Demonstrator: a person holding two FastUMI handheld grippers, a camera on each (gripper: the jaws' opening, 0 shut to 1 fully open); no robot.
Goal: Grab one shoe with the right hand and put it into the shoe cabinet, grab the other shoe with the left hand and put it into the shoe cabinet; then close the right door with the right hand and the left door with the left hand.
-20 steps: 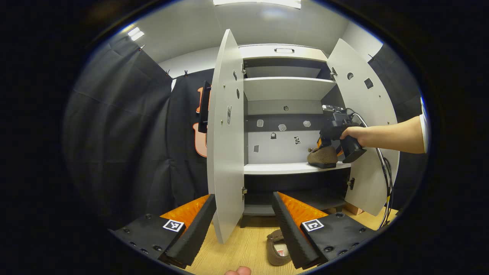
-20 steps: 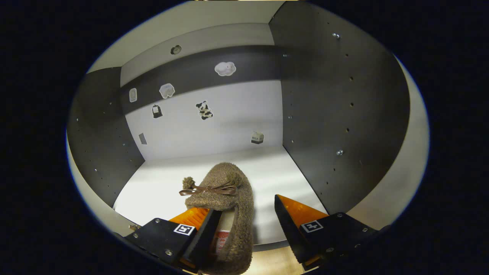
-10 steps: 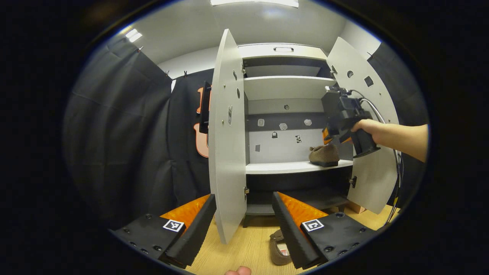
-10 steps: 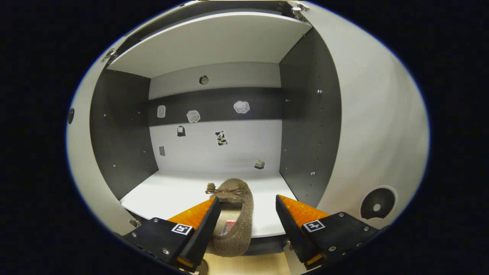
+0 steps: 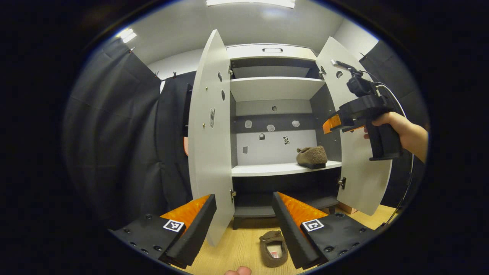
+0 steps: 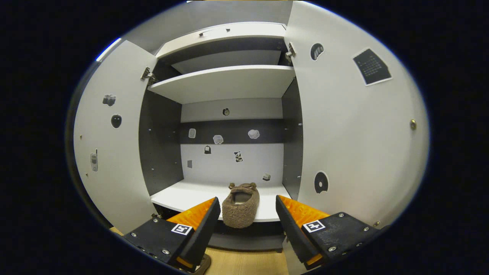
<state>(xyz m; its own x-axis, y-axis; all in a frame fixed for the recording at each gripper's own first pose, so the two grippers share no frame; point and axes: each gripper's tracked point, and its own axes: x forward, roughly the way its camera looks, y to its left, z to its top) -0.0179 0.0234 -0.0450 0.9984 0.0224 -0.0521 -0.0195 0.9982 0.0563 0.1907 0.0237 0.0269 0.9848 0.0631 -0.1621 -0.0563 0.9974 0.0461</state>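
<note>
My right gripper (image 6: 246,221) hangs with fingers apart, empty, before the shoe cabinet (image 6: 229,82). One brown shoe (image 6: 241,205) sits on its shelf (image 6: 179,194). My left gripper (image 5: 244,225) gapes above the other shoe (image 5: 272,248) on the floor (image 5: 237,248).

Two shoes (image 5: 312,156) (image 5: 273,248); one cabinet (image 5: 273,88); two doors (image 5: 209,141) (image 5: 357,168).

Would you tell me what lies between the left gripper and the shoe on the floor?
Nothing: the left gripper view shows bare floor between the left gripper and the shoe.
</note>
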